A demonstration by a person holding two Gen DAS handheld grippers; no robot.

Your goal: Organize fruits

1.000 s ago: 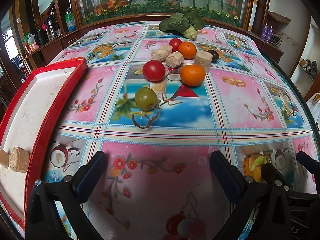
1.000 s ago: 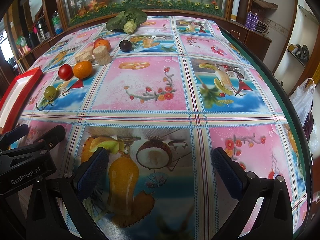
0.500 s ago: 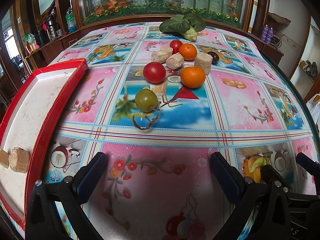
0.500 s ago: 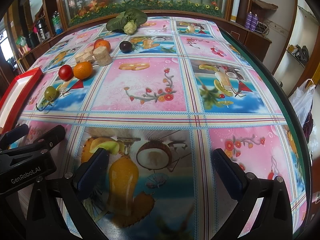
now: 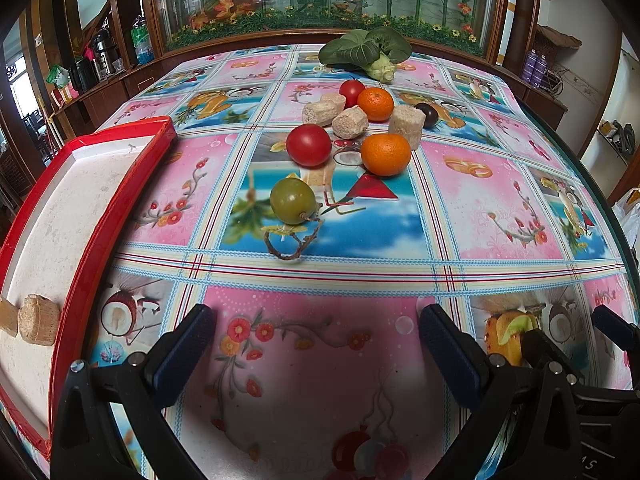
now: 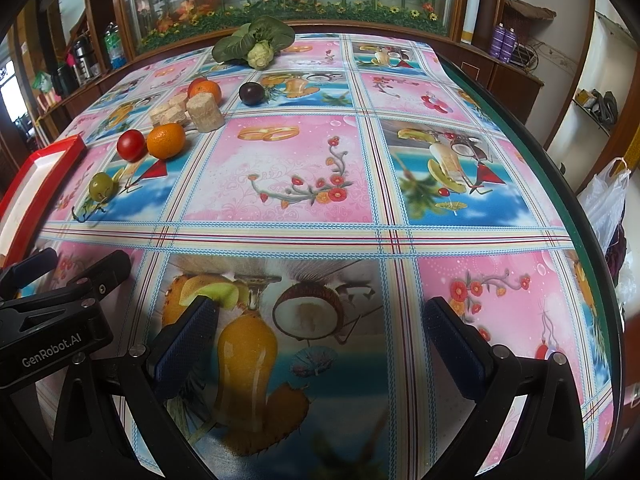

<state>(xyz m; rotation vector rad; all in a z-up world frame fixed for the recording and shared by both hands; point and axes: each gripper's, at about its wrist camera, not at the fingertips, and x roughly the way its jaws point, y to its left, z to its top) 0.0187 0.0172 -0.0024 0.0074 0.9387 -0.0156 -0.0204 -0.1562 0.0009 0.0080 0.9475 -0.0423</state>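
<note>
A green tomato (image 5: 293, 200) with a dry stem lies nearest my left gripper (image 5: 316, 344), which is open and empty over the tablecloth. Behind it sit a red tomato (image 5: 309, 145), an orange (image 5: 385, 154), a second orange (image 5: 375, 103), a second red tomato (image 5: 351, 90) and a dark plum (image 5: 427, 114). A red-rimmed white tray (image 5: 116, 208) lies at the left. My right gripper (image 6: 320, 332) is open and empty, far right of the fruit; the green tomato (image 6: 102, 185) and the plum (image 6: 251, 93) show there too.
Several beige cut chunks (image 5: 349, 122) lie among the fruit, and two lie in the tray (image 5: 38, 320). A leafy green vegetable (image 5: 366, 53) sits at the table's far end. The left gripper's body (image 6: 52, 320) shows in the right view. The table edge (image 6: 576, 208) curves along the right.
The left gripper has edged slightly forward toward the fruit; the right gripper has barely moved. Both stay open.
</note>
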